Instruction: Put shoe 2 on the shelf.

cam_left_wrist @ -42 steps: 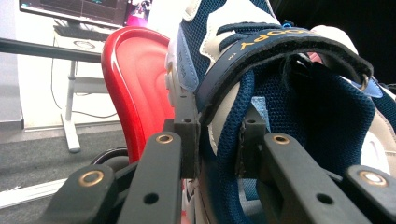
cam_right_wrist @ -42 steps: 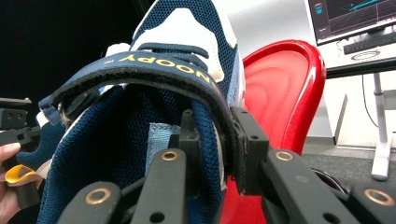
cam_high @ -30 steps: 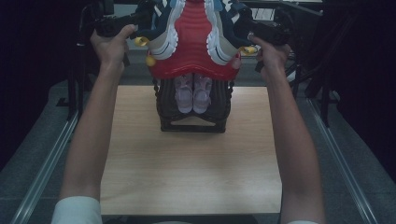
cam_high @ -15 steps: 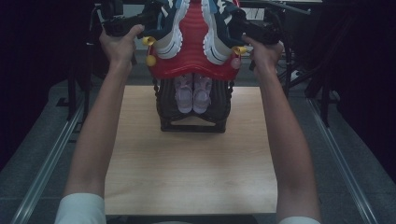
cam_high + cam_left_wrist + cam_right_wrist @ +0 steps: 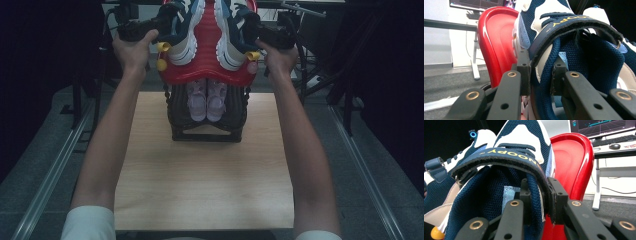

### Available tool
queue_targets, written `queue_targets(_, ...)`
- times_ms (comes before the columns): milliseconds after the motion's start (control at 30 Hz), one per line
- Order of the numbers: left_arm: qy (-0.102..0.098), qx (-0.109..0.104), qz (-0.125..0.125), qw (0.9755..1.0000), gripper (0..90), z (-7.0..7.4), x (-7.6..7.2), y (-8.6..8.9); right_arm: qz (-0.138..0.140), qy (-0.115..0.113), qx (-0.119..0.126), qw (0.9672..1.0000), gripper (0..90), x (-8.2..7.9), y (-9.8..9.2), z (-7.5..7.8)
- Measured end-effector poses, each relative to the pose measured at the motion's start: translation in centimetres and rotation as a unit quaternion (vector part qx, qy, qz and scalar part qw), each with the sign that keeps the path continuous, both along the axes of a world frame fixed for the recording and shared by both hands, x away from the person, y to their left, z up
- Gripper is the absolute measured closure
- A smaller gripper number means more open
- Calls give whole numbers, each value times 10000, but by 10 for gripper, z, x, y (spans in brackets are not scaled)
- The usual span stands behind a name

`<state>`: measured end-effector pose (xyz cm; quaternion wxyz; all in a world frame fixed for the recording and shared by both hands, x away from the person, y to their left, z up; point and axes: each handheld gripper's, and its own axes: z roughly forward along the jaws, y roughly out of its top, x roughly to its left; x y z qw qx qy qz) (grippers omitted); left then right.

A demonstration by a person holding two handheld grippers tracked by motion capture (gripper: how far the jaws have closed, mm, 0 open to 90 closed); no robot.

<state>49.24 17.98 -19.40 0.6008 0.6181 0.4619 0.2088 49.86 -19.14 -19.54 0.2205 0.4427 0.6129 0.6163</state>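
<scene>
The left gripper (image 5: 540,75) is clamped on the collar wall of the left sneaker (image 5: 574,50), one jaw outside the shoe and one inside its opening. The right gripper (image 5: 539,195) is clamped the same way on the collar of the right sneaker (image 5: 506,170).

Both shoes are navy mesh with white and pale-blue panels, thick white soles and a navy strap across the instep bearing yellow lettering. In the high view the left sneaker (image 5: 182,30) and right sneaker (image 5: 232,30) sit side by side, soles facing inward toward each other, on top of a glossy red moulded piece (image 5: 207,75) with yellow knobs (image 5: 162,55) at its left edge.

That red piece crowns a dark rack (image 5: 207,127) standing at the far end of the wooden tabletop (image 5: 200,185). A smaller pair of pale pink shoes (image 5: 206,97) rests on the rack's lower level, beneath the red piece.

The person's left hand (image 5: 132,50) and right hand (image 5: 277,57) hold the grippers at either side of the sneakers, arms stretched far over the table.
</scene>
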Motion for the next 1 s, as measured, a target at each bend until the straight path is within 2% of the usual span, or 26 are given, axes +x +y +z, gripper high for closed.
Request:
queue_targets(200,5,16,-20,10000,751,-2,1,-3,-30,-15,-24,10000,759,-1,2,0)
queue_targets(500,-17,42,-13,10000,745,-5,2,-8,-64,-136,-251,9996,741,-4,12,1)
queue_targets(733,-80,79,-8,9999,731,-6,1,-11,-149,-170,-260,9994,718,-5,15,1)
queue_targets(900,-3,69,-139,9999,675,-8,1,-14,-137,-209,-295,9993,687,-5,18,0)
queue_targets(1000,39,90,-256,9996,601,-10,3,-17,-62,-254,-405,9988,620,-6,24,0)
